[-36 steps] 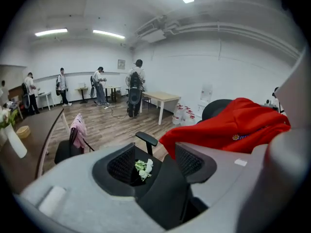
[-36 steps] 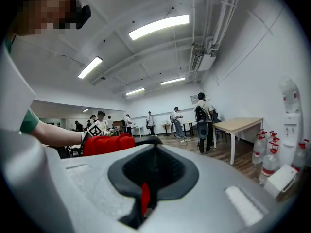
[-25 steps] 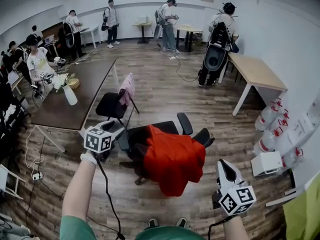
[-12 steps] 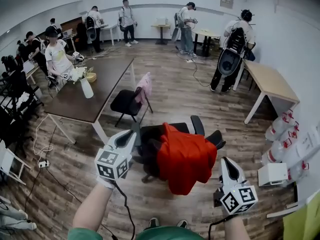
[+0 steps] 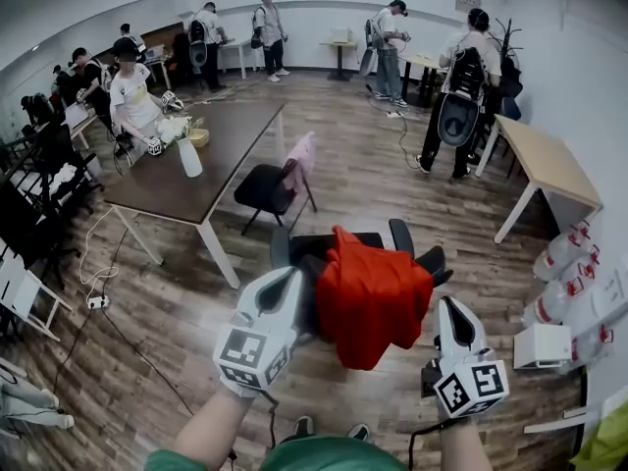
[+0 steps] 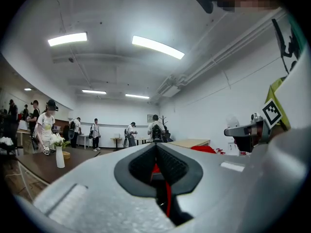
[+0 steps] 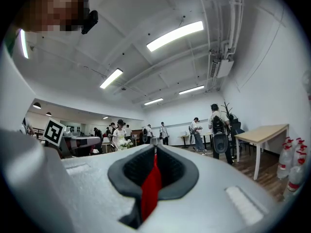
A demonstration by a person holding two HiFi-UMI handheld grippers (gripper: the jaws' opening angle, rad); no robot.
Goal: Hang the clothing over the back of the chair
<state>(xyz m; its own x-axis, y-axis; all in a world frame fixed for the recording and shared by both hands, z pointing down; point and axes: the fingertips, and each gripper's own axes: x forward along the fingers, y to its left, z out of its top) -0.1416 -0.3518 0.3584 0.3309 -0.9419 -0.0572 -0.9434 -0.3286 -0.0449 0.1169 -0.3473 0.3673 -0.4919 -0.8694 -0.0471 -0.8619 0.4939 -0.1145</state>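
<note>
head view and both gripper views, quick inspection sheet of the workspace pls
surface: wood floor
job's things: red clothing over black chair
clutter: vase on brown table; pink cloth on second chair; bottles
tools: left tool and right tool both shut on the red clothing
cables: lead from left tool; cable on floor
surroundings: people at tables

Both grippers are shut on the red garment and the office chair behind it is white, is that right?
No, the office chair is black, not white; the head view shows it behind the red garment. The left gripper and right gripper are both shut on that garment.
</note>
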